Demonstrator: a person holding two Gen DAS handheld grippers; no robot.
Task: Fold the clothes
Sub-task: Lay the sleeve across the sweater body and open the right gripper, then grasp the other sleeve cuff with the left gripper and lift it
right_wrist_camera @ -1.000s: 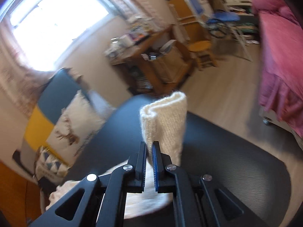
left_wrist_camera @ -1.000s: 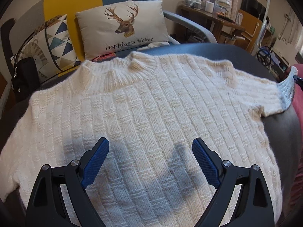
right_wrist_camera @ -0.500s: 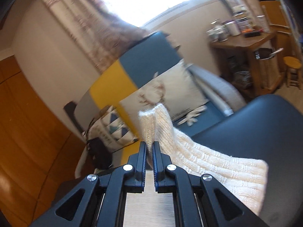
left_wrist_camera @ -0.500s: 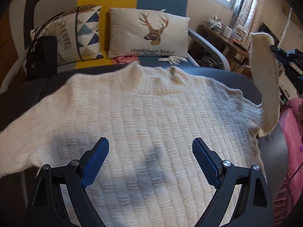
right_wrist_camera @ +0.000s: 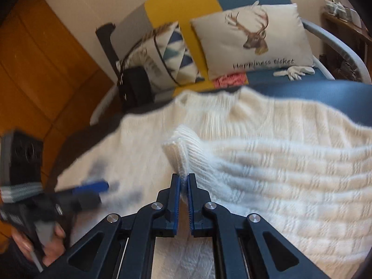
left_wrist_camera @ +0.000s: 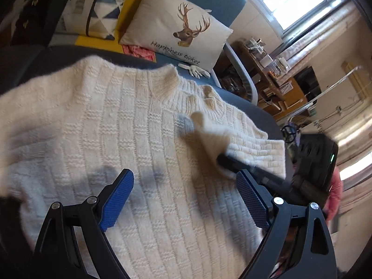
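Observation:
A cream knit sweater (left_wrist_camera: 121,125) lies spread flat on a dark round table (left_wrist_camera: 34,58), collar toward the sofa. My left gripper (left_wrist_camera: 184,190) hovers open over the sweater's lower body, nothing between its blue pads. My right gripper (right_wrist_camera: 183,181) is shut on the ribbed sleeve cuff (right_wrist_camera: 180,148), with the sleeve (right_wrist_camera: 267,162) folded in across the sweater's chest. In the left wrist view the right gripper (left_wrist_camera: 220,159) comes in from the right with the cuff (left_wrist_camera: 209,130) bunched at its tip. The left gripper (right_wrist_camera: 93,187) shows blurred at the left of the right wrist view, a hand (right_wrist_camera: 48,239) holding it.
Behind the table a blue and yellow sofa (right_wrist_camera: 209,0) holds a deer cushion (left_wrist_camera: 176,25), a triangle-patterned cushion (right_wrist_camera: 167,53), a black bag (right_wrist_camera: 134,86), a pink cloth (right_wrist_camera: 230,79) and a white glove (left_wrist_camera: 195,69). A cluttered wooden desk (left_wrist_camera: 274,74) stands at the right.
My right gripper has carried the sleeve cuff from high at the table's right edge inward and down over the sweater's chest. The left gripper stayed open and swung its view leftward.

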